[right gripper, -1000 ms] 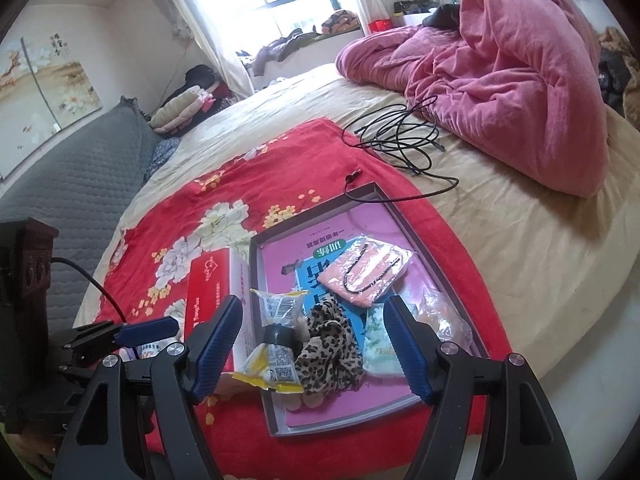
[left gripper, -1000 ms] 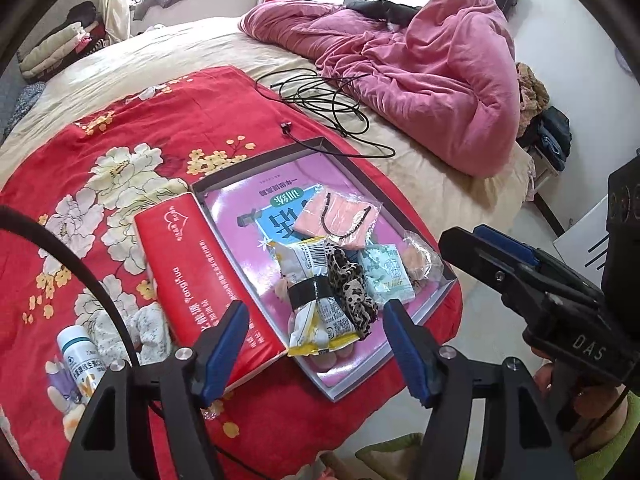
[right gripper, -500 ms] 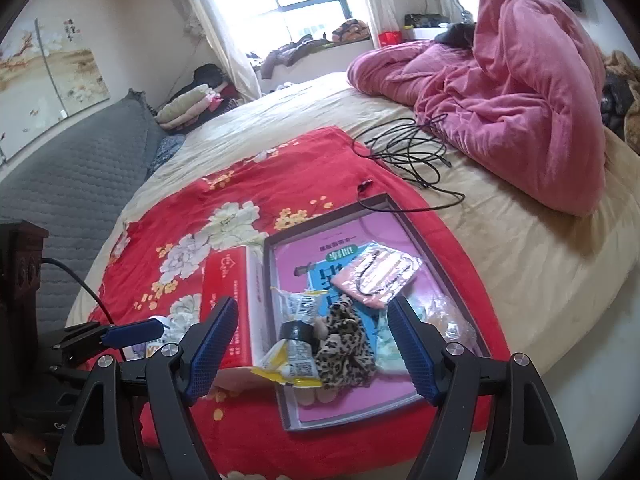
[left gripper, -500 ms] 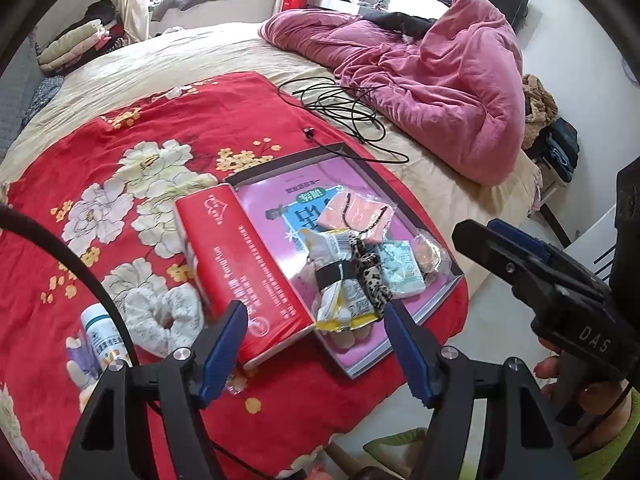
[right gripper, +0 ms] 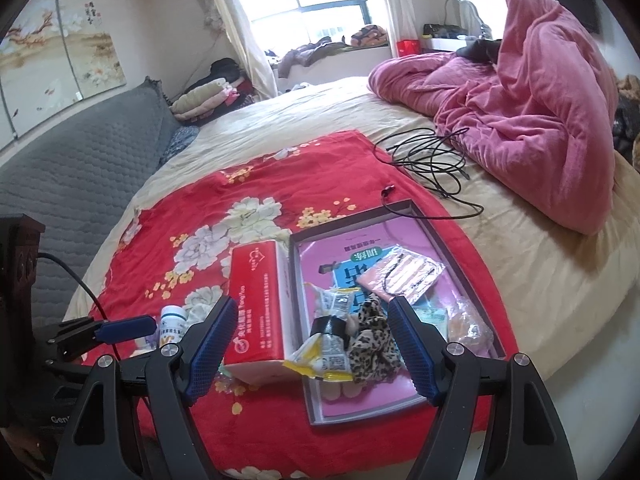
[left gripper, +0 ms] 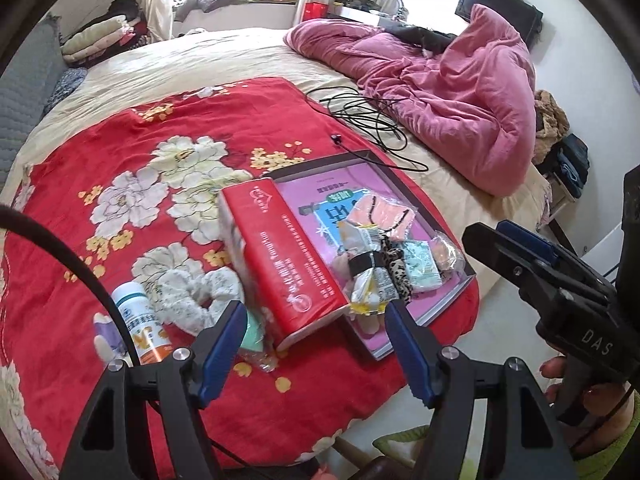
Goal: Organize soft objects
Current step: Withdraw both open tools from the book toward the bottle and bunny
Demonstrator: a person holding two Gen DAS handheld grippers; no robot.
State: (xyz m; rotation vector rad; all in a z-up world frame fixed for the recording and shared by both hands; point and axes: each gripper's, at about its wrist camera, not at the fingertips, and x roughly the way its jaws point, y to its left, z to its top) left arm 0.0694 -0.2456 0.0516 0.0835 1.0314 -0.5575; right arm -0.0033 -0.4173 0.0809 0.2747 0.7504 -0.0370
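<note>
A shallow grey box (left gripper: 454,300) (right gripper: 400,205) lies on the red floral blanket. It holds a leopard scrunchie (left gripper: 394,270) (right gripper: 372,340), a pink packet (left gripper: 380,216) (right gripper: 404,276), a yellow-white snack packet (left gripper: 366,284) (right gripper: 328,346) and a green tissue pack (left gripper: 420,268). A red tissue pack (left gripper: 288,256) (right gripper: 256,300) leans on the box's left side. A white fluffy scrunchie (left gripper: 196,296) lies left of it. My left gripper (left gripper: 316,344) hangs open above the blanket's near edge, holding nothing. My right gripper (right gripper: 312,344) is open and empty, over the box's near end.
A white bottle (left gripper: 140,328) (right gripper: 172,324) stands near the white scrunchie. A black cable (left gripper: 368,120) (right gripper: 432,160) is coiled beyond the box. A pink duvet (left gripper: 460,100) (right gripper: 540,120) is heaped at the far right. The bed edge and floor (left gripper: 500,340) lie close on the right.
Both grippers have drawn back and slightly up from the box, so it looks smaller. The white scrunchie and the bottle have come further into the left wrist view. Both grippers stay open.
</note>
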